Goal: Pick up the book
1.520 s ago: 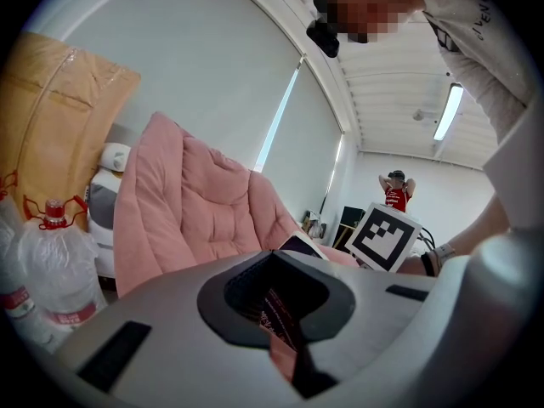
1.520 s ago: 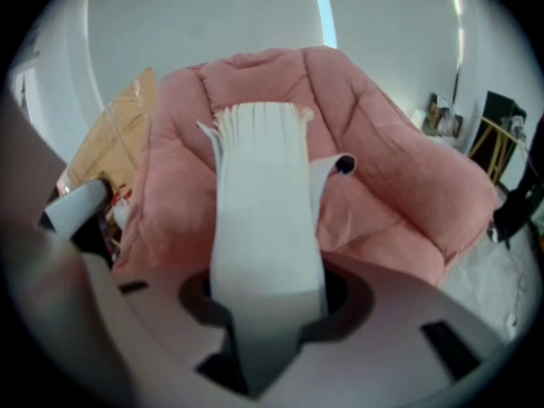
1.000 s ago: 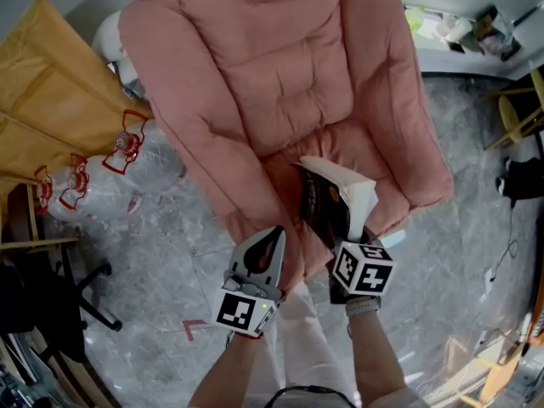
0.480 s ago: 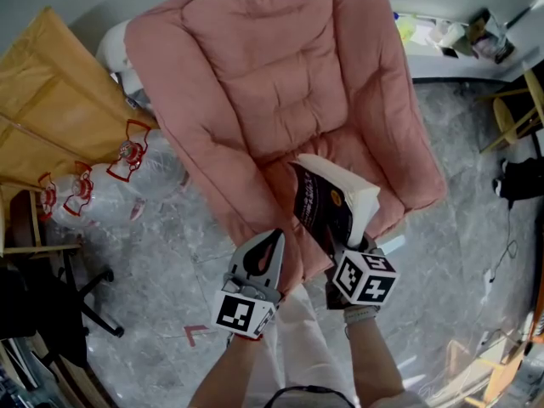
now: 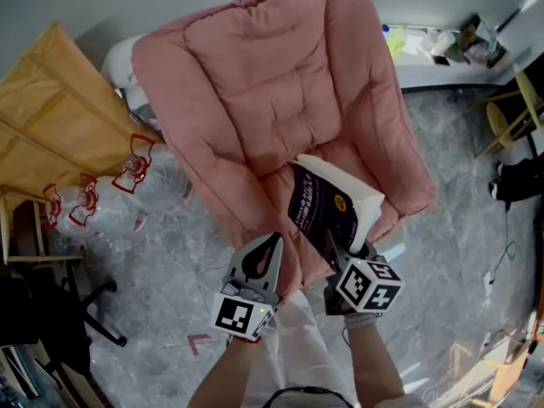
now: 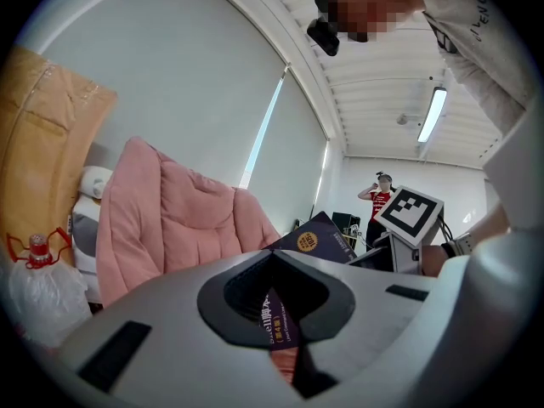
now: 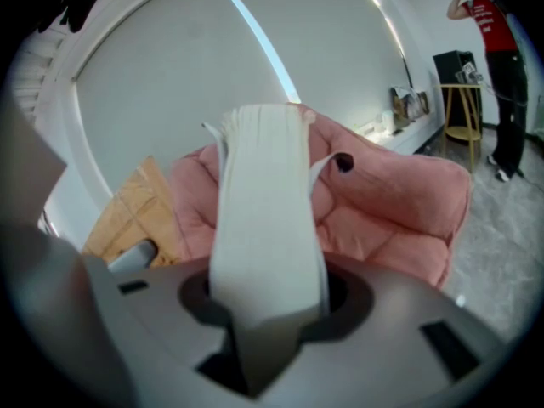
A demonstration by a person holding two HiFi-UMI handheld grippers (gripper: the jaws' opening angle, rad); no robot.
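Observation:
A thick book (image 5: 327, 206) with a dark cover and white page edges hangs above the seat of a pink padded armchair (image 5: 272, 100). My right gripper (image 5: 344, 249) is shut on its lower end, and the book tilts up and away from it. In the right gripper view the white page block (image 7: 263, 219) fills the space between the jaws. My left gripper (image 5: 269, 245) hovers just left of the book near the seat's front edge, jaws together with nothing held. In the left gripper view the book's cover (image 6: 319, 238) shows past the closed tips.
Folded cardboard (image 5: 51, 117) and clear bags with red-handled bottles (image 5: 110, 185) lie left of the armchair. A black office chair (image 5: 42, 313) stands at the lower left. A cluttered shelf (image 5: 442, 49) and wooden stool (image 5: 518, 113) are at the right. A person in red (image 6: 380, 195) stands far off.
My right gripper has lifted the book higher off the armchair seat, and the cover faces me more. The left gripper rose slightly beside it, still closed.

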